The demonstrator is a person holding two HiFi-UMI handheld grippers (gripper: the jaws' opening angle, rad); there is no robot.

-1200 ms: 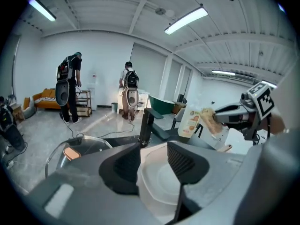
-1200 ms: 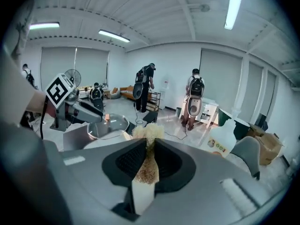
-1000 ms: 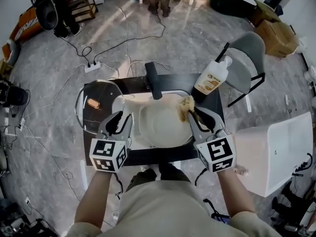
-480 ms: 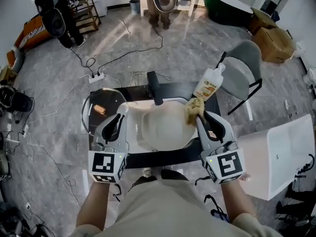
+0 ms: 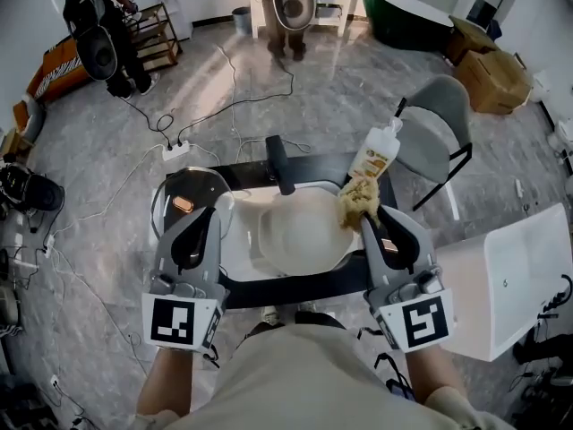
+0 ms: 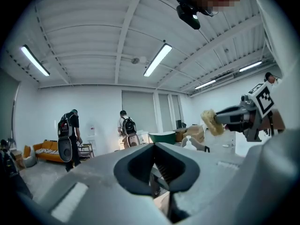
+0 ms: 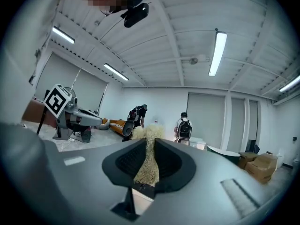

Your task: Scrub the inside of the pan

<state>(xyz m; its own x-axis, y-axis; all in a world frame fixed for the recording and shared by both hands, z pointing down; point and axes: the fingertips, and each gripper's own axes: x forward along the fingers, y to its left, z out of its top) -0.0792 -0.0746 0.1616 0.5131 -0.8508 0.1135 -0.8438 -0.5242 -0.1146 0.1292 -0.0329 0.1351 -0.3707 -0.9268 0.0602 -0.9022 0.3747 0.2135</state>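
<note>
The pan [image 5: 300,233], pale inside with a black handle [image 5: 278,163], sits on the small black table [image 5: 295,287]. My right gripper [image 5: 364,215] is shut on a yellowish scrub pad [image 5: 356,201], held in the air above the pan's right rim. The right gripper view shows the pad [image 7: 147,159] pinched between the jaws. My left gripper [image 5: 216,208] hangs above the pan's left side. Its jaws [image 6: 154,146] have just been closing and are shut with nothing between them. Both grippers point out level across the room.
A glass lid [image 5: 182,206] lies left of the pan and a soap bottle [image 5: 377,153] stands at the table's far right corner. A grey chair [image 5: 440,128] and a white box [image 5: 501,280] are to the right. Cables [image 5: 175,150] cross the floor; people stand far off.
Both grippers have risen away from the pan. The scrub pad has come up from the pan's inside to above its right rim. The left jaws have closed.
</note>
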